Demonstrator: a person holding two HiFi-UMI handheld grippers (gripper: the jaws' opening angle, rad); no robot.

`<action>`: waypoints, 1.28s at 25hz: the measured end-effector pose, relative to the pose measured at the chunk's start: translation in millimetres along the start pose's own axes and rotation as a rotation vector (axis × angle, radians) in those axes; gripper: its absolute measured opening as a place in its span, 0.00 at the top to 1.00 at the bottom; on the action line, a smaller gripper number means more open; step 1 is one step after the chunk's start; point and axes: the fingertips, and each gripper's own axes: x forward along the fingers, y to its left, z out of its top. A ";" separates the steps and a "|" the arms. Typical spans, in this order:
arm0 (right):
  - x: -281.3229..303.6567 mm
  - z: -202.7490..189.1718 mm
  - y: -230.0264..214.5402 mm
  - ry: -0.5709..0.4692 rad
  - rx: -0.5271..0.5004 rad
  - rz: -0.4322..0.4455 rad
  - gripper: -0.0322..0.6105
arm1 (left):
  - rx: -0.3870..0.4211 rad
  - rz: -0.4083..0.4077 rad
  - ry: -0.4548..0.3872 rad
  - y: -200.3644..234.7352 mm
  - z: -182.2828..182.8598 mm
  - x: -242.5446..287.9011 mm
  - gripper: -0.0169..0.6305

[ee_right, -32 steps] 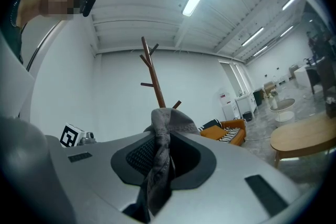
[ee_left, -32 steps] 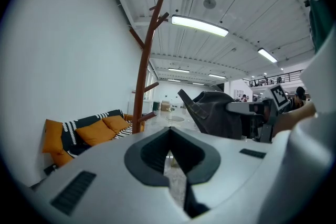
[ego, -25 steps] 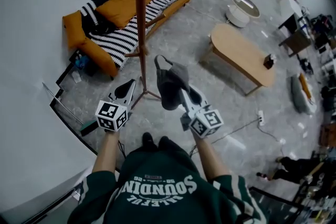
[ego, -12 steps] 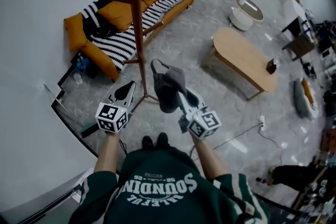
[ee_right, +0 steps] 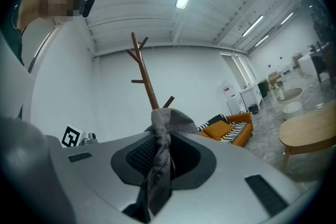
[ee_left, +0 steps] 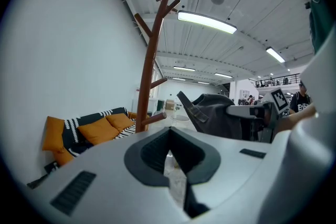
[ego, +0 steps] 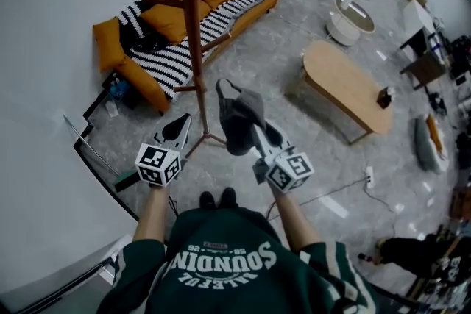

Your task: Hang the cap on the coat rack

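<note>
Clamping soft grey fabric cap (ee_right: 164, 131) by thin fold in right fingers (ee_right: 134, 157), left fingers (ee_left: 149, 152) together; risks slipping before brown wooden coat rack (ego: 193, 33) ahead.

The cap (ego: 237, 118) sits in the right claw (ego: 257, 133), right of the left claw (ego: 179, 126). The rack (ego: 193, 48) stands ahead of both claws, the sofa (ego: 176, 18) beyond it, and the table (ego: 346, 84) is off to the right.

All three views face the coat rack (ego: 193, 48).
</note>
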 end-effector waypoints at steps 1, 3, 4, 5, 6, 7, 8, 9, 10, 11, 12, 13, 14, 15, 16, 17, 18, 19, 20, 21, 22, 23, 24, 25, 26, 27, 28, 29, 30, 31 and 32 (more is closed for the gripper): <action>1.9 2.4 -0.7 -0.003 -0.002 0.001 0.86 | -0.001 0.001 0.000 0.4 -0.4 0.0 0.98; 7.0 9.8 -2.1 -0.009 -0.012 0.005 0.86 | -0.002 0.004 -0.001 1.7 0.3 0.5 0.98; 9.5 14.1 -3.0 -0.014 -0.018 0.009 0.86 | -0.002 0.007 -0.001 2.1 1.1 0.9 0.98; 11.8 18.3 -4.0 -0.019 -0.024 0.012 0.86 | -0.002 0.009 -0.002 2.3 1.7 1.2 0.98; 13.9 22.1 -5.0 -0.024 -0.026 0.016 0.86 | -0.003 0.012 -0.003 2.7 1.9 1.4 0.98; 16.1 25.7 -6.1 -0.030 -0.029 0.019 0.87 | -0.003 0.015 -0.003 3.4 1.7 1.2 0.98; 18.6 29.2 -7.3 -0.036 -0.030 0.022 0.86 | -0.003 0.018 -0.003 4.7 1.4 0.8 0.98; 21.1 33.3 -8.8 -0.042 -0.032 0.024 0.86 | -0.004 0.022 -0.003 6.2 1.1 0.4 0.98; 23.5 38.1 -10.6 -0.048 -0.033 0.024 0.86 | -0.005 0.025 -0.002 7.6 0.9 0.0 0.98; 25.8 43.3 -12.5 -0.054 -0.033 0.025 0.87 | -0.007 0.028 -0.002 8.9 1.0 -0.2 0.98; 28.3 48.7 -14.3 -0.060 -0.034 0.026 0.86 | -0.009 0.031 -0.002 10.1 1.2 -0.3 0.98; 31.0 54.3 -15.7 -0.066 -0.037 0.027 0.86 | -0.011 0.033 -0.003 11.4 1.3 -0.4 0.98; 33.9 59.6 -16.7 -0.071 -0.044 0.029 0.86 | -0.014 0.035 -0.003 12.7 1.2 -0.6 0.98; 36.7 64.5 -17.6 -0.076 -0.052 0.031 0.86 | -0.015 0.036 -0.003 13.9 0.7 -0.7 0.98; 39.4 69.4 -18.5 -0.082 -0.060 0.033 0.86 | -0.016 0.037 -0.003 15.0 0.1 -0.8 0.98; 41.9 74.5 -19.4 -0.088 -0.070 0.035 0.86 | -0.017 0.038 -0.002 15.8 -0.5 -0.7 0.98; 44.4 80.0 -20.2 -0.094 -0.080 0.037 0.86 | -0.017 0.039 -0.001 16.5 -0.9 -0.6 0.98; 47.1 85.6 -21.1 -0.100 -0.089 0.040 0.86 | -0.017 0.040 0.001 17.1 -1.4 -0.3 0.98; 50.0 90.7 -22.2 -0.106 -0.093 0.045 0.87 | -0.018 0.042 0.002 17.7 -2.0 -0.2 0.98; 53.1 95.3 -23.1 -0.111 -0.092 0.051 0.86 | -0.018 0.044 0.004 18.6 -2.9 -0.2 0.98; 56.3 99.8 -23.7 -0.116 -0.088 0.058 0.86 | -0.019 0.047 0.007 19.8 -4.0 -0.4 0.98; 59.5 104.0 -24.2 -0.119 -0.084 0.064 0.87 | -0.020 0.049 0.009 21.2 -4.9 -0.7 0.98; 62.9 107.9 -24.7 -0.120 -0.081 0.069 0.86 | -0.022 0.051 0.010 22.7 -5.6 -1.1 0.98; 66.3 111.3 -25.1 -0.120 -0.076 0.074 0.87 | -0.023 0.053 0.012 24.0 -6.0 -1.6 0.98; 69.5 114.2 -25.7 -0.120 -0.071 0.079 0.86 | -0.023 0.055 0.014 25.2 -6.1 -2.1 0.98; 72.3 116.5 -26.6 -0.120 -0.069 0.082 0.86 | -0.023 0.057 0.015 25.9 -6.0 -2.5 0.98; 74.5 118.2 -27.8 -0.119 -0.070 0.085 0.86 | -0.022 0.059 0.015 26.3 -5.7 -2.7 0.98; 76.4 119.4 -29.1 -0.117 -0.074 0.085 0.86 | -0.023 0.061 0.015 26.6 -5.2 -2.9 0.98; 78.4 120.1 -30.3 -0.115 -0.080 0.086 0.86 | -0.023 0.063 0.015 27.2 -4.7 -3.0 0.98; 80.6 120.3 -31.3 -0.112 -0.083 0.087 0.86 | -0.023 0.066 0.014 27.9 -4.2 -3.1 0.98; 82.7 120.1 -32.1 -0.110 -0.084 0.089 0.86 | -0.023 0.068 0.014 28.7 -4.1 -3.2 0.98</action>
